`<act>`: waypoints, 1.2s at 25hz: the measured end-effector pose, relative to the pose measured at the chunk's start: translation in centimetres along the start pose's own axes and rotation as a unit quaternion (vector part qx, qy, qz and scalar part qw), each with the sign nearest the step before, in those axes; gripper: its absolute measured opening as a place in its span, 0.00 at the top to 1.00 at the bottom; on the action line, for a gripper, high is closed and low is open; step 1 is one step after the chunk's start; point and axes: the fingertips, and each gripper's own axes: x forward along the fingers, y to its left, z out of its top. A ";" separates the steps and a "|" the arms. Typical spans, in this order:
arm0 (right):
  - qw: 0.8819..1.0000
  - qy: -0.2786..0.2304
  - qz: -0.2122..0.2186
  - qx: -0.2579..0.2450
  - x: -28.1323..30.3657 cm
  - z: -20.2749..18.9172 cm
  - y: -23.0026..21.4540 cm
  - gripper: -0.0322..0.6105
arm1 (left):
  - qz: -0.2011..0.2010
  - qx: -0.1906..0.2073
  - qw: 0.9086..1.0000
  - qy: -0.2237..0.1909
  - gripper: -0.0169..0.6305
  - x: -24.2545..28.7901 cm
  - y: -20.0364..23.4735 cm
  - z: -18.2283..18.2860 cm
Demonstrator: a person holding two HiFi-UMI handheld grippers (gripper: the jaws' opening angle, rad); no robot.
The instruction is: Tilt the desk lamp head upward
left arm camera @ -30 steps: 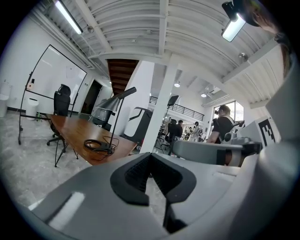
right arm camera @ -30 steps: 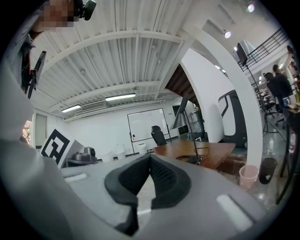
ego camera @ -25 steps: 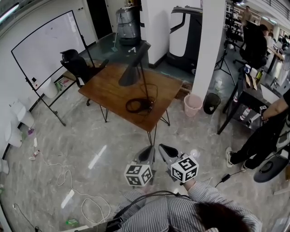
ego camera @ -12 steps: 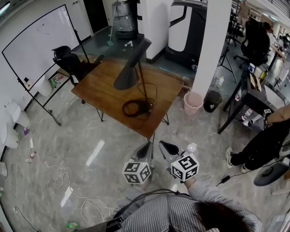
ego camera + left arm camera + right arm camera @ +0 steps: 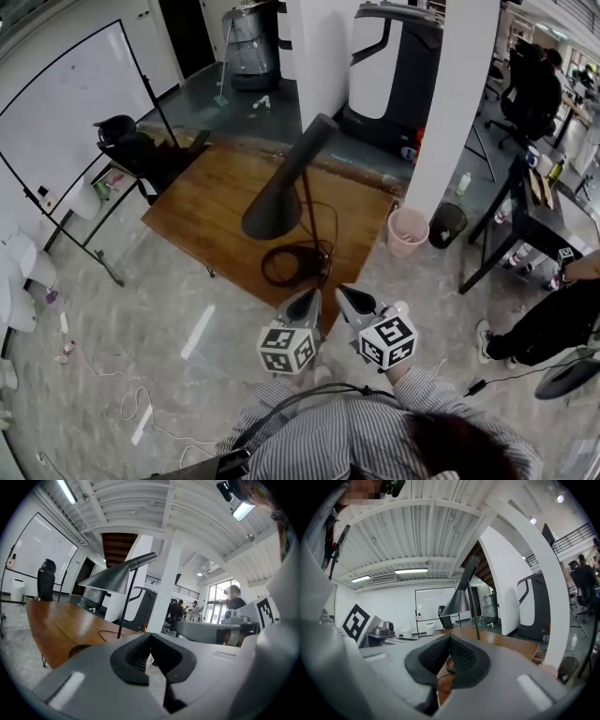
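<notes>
A desk lamp with a dark cone head (image 5: 274,204) and a thin pole stands on the wooden table (image 5: 202,211); the head slopes downward to the left. My left gripper (image 5: 304,305) and right gripper (image 5: 347,300) are held side by side at the table's near corner, both shut and empty, short of the lamp. The left gripper view has the lamp head (image 5: 110,578) up and to the left beyond the shut left gripper (image 5: 150,641). Beyond the shut right gripper (image 5: 449,644), the right gripper view shows the lamp head (image 5: 460,601).
A coiled black cable (image 5: 292,264) lies around the lamp's base. A pink bin (image 5: 407,231) and a black bin (image 5: 448,223) stand by a white pillar (image 5: 455,103) on the right. A whiteboard (image 5: 66,103) and office chair (image 5: 127,145) are at left. A person (image 5: 553,328) crouches at right.
The table and lamp have come closer in the head view; the grippers now reach the table's near corner. Both grippers stay shut.
</notes>
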 end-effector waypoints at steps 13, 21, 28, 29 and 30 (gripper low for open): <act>0.996 0.013 0.002 -0.088 6.8 2.6 -5.8 0.95 | -0.011 0.012 1.000 0.013 0.96 10.0 5.6 1.6; 0.988 0.017 0.032 -0.149 9.0 5.3 -8.0 0.95 | 0.011 0.008 1.000 0.002 0.93 13.7 7.6 2.4; 0.968 0.014 0.037 -0.250 9.8 8.2 -8.3 0.95 | 0.023 0.009 1.000 -0.002 0.81 15.6 8.4 2.7; 0.959 0.016 0.034 -0.281 9.8 9.0 -8.3 0.95 | 0.024 0.009 1.000 -0.001 0.79 15.8 8.5 2.7; 0.950 0.014 0.031 -0.312 9.8 10.0 -8.3 0.95 | 0.025 0.008 1.000 -0.001 0.79 15.9 8.5 2.7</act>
